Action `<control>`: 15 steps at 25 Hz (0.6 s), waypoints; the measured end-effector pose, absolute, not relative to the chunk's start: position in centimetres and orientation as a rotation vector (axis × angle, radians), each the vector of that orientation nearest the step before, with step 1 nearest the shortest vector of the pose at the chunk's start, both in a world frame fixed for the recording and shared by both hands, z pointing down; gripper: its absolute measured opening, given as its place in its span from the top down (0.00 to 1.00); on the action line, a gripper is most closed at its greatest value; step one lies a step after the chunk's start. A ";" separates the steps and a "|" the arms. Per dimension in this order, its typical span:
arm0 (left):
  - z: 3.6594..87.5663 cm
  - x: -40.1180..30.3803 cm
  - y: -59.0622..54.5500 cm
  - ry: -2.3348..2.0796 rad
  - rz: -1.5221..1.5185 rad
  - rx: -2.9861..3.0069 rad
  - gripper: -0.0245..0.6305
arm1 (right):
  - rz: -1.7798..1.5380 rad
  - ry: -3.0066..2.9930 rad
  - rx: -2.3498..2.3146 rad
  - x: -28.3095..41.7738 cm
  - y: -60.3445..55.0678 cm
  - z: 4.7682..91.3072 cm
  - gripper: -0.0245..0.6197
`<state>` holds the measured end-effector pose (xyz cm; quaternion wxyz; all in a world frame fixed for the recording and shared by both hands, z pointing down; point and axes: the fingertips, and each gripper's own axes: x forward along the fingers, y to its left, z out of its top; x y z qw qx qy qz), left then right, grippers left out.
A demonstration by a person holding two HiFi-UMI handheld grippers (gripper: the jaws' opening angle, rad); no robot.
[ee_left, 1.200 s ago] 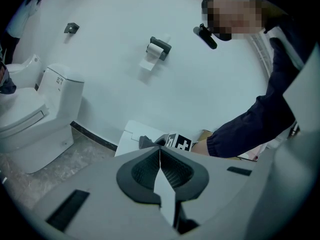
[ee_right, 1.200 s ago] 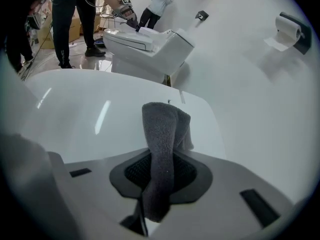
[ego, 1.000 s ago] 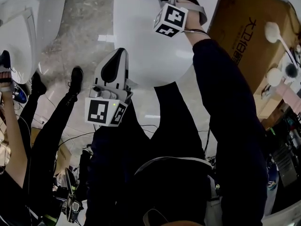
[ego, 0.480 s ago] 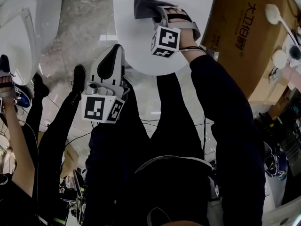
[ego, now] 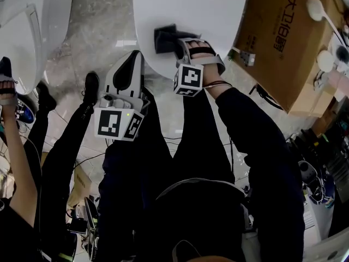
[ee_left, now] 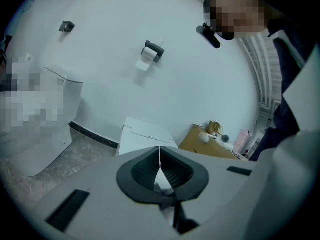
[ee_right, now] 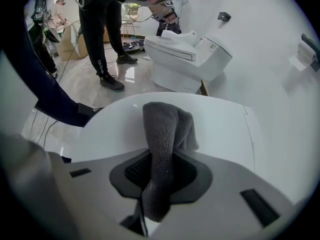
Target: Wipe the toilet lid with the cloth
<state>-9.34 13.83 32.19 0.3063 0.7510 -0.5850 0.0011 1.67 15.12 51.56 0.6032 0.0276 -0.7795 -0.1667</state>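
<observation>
Now right tool (ee_right: 160, 176) pinches cloth (ee_right: 162, 126) on toilet lid (ee_right: 222, 129); left tool (ee_left: 160, 168) pressed together.

The only print I can read is on the cardboard box (ego: 272, 64) in the head view. A row of large dark Chinese characters runs across its broad face, starting with 大卫; I can't be sure of the two after them. A small pale label near the box's edge is too small to read. The cubes on my left gripper (ego: 137, 59) and right gripper (ego: 175, 41) bear black-and-white square markers, patterns rather than letters.
</observation>
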 end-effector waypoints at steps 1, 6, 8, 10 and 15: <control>32.1 -9.3 13.8 -1.550 0.002 1.989 0.94 | -0.375 -1.807 0.053 1.9 16.3 51.6 0.83; 32.0 -9.0 14.1 -1.561 0.006 1.994 0.94 | -0.300 -1.820 0.004 3.0 21.4 51.9 0.82; 32.0 -8.9 14.1 -1.562 0.013 2.000 0.94 | -0.279 -1.819 0.003 3.4 22.7 52.1 0.82; 32.0 -9.0 14.0 -1.569 0.017 2.000 0.94 | -0.258 -1.821 -0.004 3.7 23.8 52.3 0.82; 32.0 -9.0 14.1 -1.578 0.024 1.998 0.94 | -0.221 -1.819 -0.035 4.2 25.7 52.2 0.82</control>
